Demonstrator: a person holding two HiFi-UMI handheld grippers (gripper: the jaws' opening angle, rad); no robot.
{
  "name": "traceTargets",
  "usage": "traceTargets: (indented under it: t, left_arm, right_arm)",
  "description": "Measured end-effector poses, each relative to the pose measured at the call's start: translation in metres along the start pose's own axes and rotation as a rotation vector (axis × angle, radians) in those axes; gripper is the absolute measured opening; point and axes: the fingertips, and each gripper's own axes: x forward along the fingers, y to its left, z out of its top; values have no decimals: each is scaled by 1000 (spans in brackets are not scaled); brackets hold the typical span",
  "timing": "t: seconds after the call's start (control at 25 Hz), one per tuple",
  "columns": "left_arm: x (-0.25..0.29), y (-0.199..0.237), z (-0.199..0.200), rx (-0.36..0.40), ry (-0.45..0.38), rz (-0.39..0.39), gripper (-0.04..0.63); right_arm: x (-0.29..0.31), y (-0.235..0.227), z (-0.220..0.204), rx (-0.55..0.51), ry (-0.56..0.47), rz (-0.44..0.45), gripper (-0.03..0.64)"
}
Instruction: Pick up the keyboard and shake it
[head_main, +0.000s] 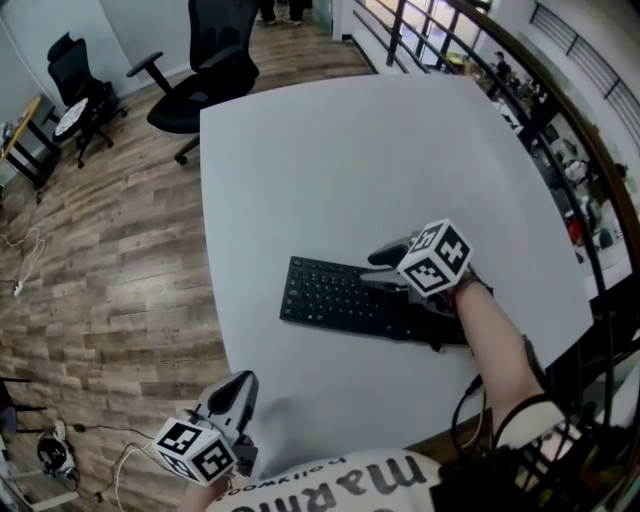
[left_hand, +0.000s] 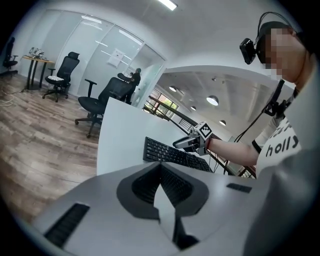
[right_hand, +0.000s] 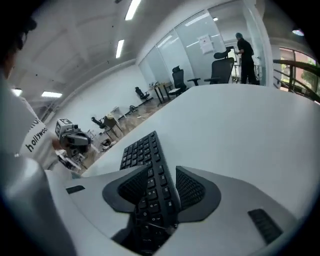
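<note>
Bright, even light fills all three views — long white ceiling light strips glow at the top of the right gripper view, round ceiling lamps right of centre in the left one — so the matte white table top carries only faint, soft-edged shadows. Both gripper views bulge strongly, fade to black in their corners and go soft at the bottom, where the near end of the flat black computer keyboard blurs in the right one; the head view is sharp but bows straight lines near its edges.
</note>
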Motion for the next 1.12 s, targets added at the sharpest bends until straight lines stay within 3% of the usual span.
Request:
traceTargets:
  t: [0.32, 0.56, 0.64, 0.84, 1.12]
  left_arm:
    - [-8, -1, 1, 0, -15, 23, 2]
    - [-13, 3, 3, 0, -34, 45, 2]
    - [-13, 2, 4, -3, -43, 49, 2]
    - [-12, 0, 5, 0, -56, 46, 2]
    - [-7, -3, 6, 8, -65, 29, 2]
  right_arm:
    - [16, -3, -14, -65, 219, 89, 178]
    - [22, -3, -18, -50, 281, 102, 179]
    - [21, -3, -18, -54, 298, 82, 176]
    - [15, 1, -13, -222, 301, -19, 155]
    - [0, 15, -3, -362, 247, -157, 144]
